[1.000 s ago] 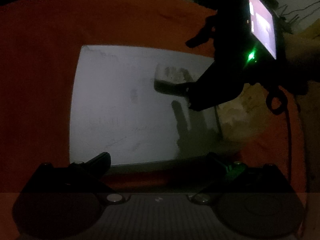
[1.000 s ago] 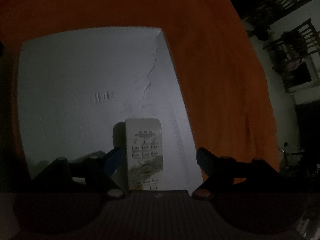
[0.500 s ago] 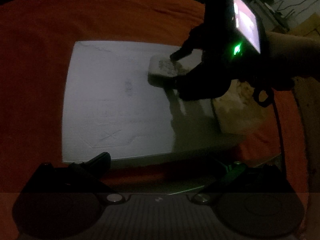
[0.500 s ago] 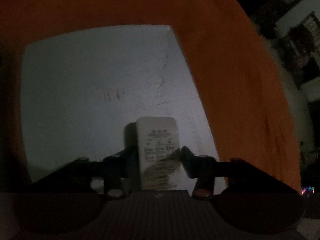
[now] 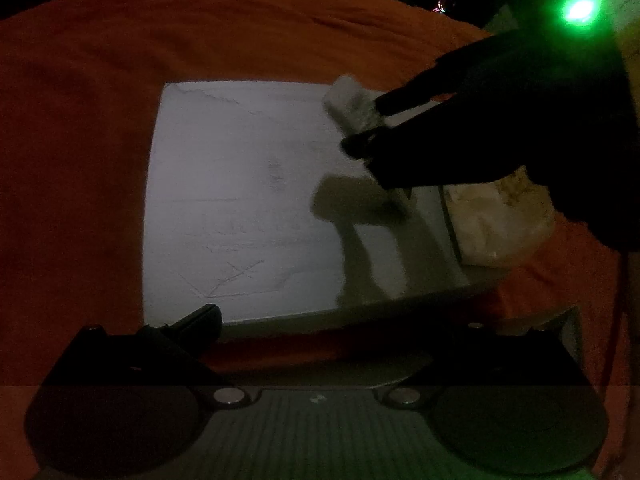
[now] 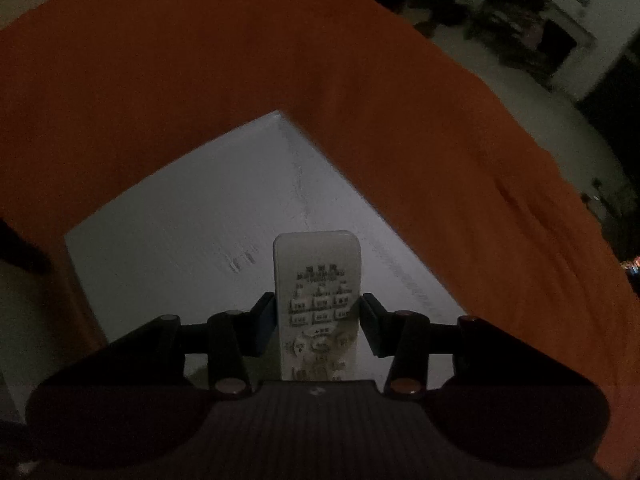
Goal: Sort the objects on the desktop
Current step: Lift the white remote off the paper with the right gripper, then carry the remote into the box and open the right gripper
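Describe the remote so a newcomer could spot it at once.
Find the white board lying on the orange cloth. Above its right part, the right gripper is shut on the remote: a pale slim bar covered in small buttons, the only keyed thing here.

White remote [image 6: 316, 300], grey button rows; white board [image 5: 240, 200]; orange cloth [image 5: 80, 120].

Remote control [image 6: 316, 300] between the right gripper's [image 6: 318, 320] jaws, above a board [image 5: 240, 200] on cloth [image 5: 80, 140].
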Action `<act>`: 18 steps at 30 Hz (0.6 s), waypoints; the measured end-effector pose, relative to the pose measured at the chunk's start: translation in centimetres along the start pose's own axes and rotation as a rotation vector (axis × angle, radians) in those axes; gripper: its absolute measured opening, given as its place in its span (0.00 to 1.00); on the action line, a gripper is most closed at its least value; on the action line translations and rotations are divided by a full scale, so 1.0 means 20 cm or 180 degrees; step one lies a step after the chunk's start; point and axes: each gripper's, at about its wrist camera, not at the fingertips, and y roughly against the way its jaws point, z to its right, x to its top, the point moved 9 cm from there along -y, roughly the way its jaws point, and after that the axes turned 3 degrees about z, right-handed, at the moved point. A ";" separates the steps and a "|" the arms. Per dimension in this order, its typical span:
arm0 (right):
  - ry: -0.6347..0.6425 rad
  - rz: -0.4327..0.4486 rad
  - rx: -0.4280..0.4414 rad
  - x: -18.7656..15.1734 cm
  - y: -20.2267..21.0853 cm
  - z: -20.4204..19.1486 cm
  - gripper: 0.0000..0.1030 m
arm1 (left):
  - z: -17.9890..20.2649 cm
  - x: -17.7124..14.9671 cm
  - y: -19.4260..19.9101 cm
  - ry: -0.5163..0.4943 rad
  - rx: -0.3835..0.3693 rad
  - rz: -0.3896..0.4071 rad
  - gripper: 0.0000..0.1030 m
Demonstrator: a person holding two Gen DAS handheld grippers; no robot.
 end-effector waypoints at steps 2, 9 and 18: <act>-0.0146 0.0078 -0.0011 0.00 0.08 0.01 0.46 | 0.01 0.00 0.01 -0.0022 0.0016 0.0004 1.00; -0.0568 0.0347 0.0092 -0.03 0.35 0.00 0.46 | 0.03 -0.05 0.07 -0.0105 0.0057 0.0100 1.00; -0.0776 0.0673 0.0175 -0.18 0.86 -0.12 0.46 | 0.11 -0.16 0.27 -0.0355 0.0101 0.0327 1.00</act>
